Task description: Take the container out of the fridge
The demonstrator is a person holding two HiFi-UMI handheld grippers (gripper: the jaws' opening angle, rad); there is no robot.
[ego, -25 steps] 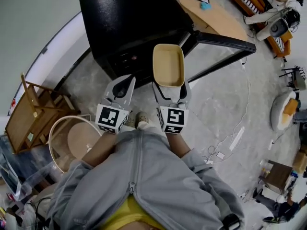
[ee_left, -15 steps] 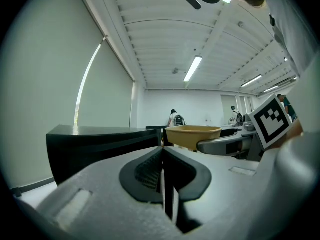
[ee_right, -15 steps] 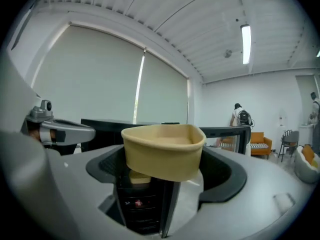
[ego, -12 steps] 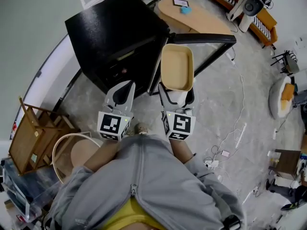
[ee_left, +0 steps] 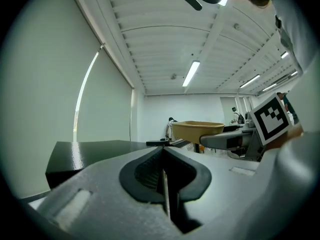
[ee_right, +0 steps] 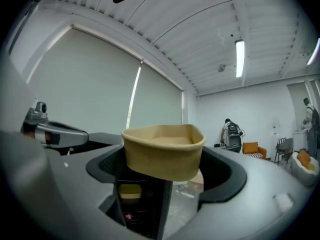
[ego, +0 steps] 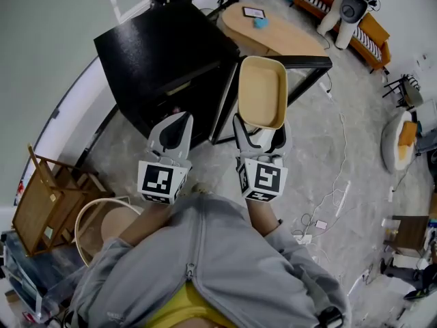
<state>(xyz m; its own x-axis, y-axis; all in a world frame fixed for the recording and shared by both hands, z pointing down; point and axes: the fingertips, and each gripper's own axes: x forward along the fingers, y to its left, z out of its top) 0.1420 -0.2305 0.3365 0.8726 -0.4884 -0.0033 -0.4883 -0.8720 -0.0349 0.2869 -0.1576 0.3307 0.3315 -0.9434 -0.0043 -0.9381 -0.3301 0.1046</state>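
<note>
container [ego: 261, 91]: tan, empty, held in the air outside the black fridge [ego: 160, 50], over its open door [ego: 307, 63] in the head view | right gripper [ego: 259, 132]: fingers clamped on the container's near end | left gripper [ego: 173, 120]: fingers pressed together, empty, beside the right one, before the fridge front

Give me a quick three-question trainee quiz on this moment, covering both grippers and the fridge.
1. True or false: the right gripper holds the container clear of the fridge.
2. The left gripper has its jaws: A) wide apart; B) together on nothing; C) on the container.
3. Fill in: the fridge door is ___.

Key: 1 true; 2 B; 3 open.
</note>
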